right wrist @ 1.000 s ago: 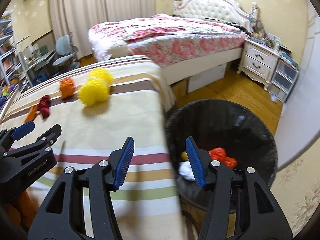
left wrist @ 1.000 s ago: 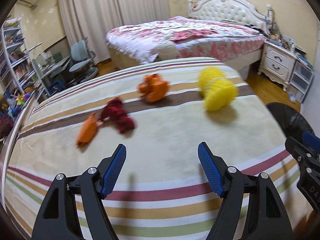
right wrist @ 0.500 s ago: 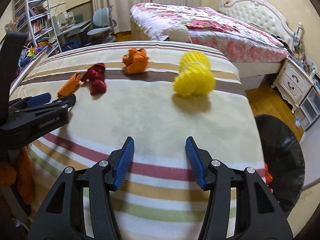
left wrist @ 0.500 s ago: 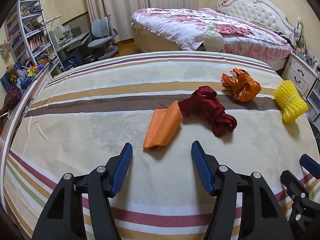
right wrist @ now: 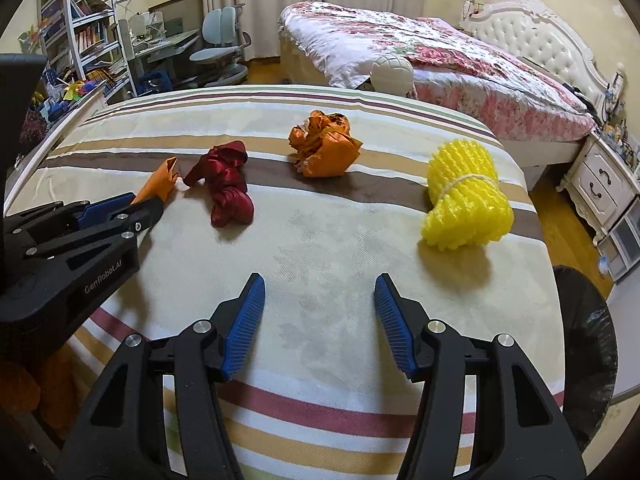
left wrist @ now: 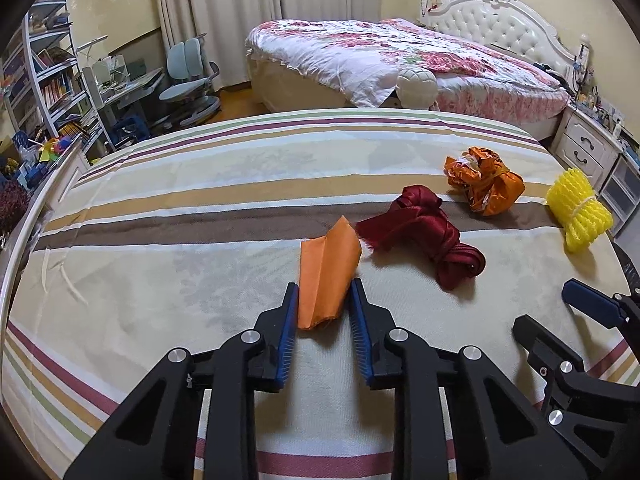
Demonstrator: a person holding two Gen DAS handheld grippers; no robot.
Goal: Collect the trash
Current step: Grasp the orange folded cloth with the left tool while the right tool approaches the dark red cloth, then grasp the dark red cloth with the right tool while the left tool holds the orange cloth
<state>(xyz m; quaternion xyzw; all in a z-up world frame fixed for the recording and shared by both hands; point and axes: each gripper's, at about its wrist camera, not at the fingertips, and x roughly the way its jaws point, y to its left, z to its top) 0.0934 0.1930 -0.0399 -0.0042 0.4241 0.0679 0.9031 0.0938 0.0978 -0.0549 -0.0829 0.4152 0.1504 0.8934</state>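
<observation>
Left wrist view. The left gripper (left wrist: 325, 300) is clenched on the near end of the folded orange paper (left wrist: 327, 274), its blue pads pressing the paper from both sides on the striped bedspread (left wrist: 200, 280). Taking the orange paper as landmark: the dark red cloth (left wrist: 426, 236) lies just beyond and to its right, one frayed end nearly touching the paper's far corner. Farther right of the paper sits the crumpled orange wrapper (left wrist: 484, 186), and farther still, near the bedspread's right edge, the yellow foam net bundle (left wrist: 580, 210). The right gripper (left wrist: 560, 320) enters at the right margin, well apart from the paper. Behind the bedspread stands a floral bed (left wrist: 380, 52).

Right wrist view. The right gripper (right wrist: 318, 310) hangs over bare bedspread (right wrist: 320, 240), jaws parted and opening, nothing between them. The orange paper (right wrist: 160, 182) shows at left, its near end pinched in the left gripper (right wrist: 132, 206). From the paper rightward: the dark red cloth (right wrist: 226, 192) just beside it, the orange wrapper (right wrist: 326, 148) farther on, and the yellow net bundle (right wrist: 466, 200) well apart. The black trash bin (right wrist: 588, 340) stands beyond the bedspread's right edge, farthest from the paper.
</observation>
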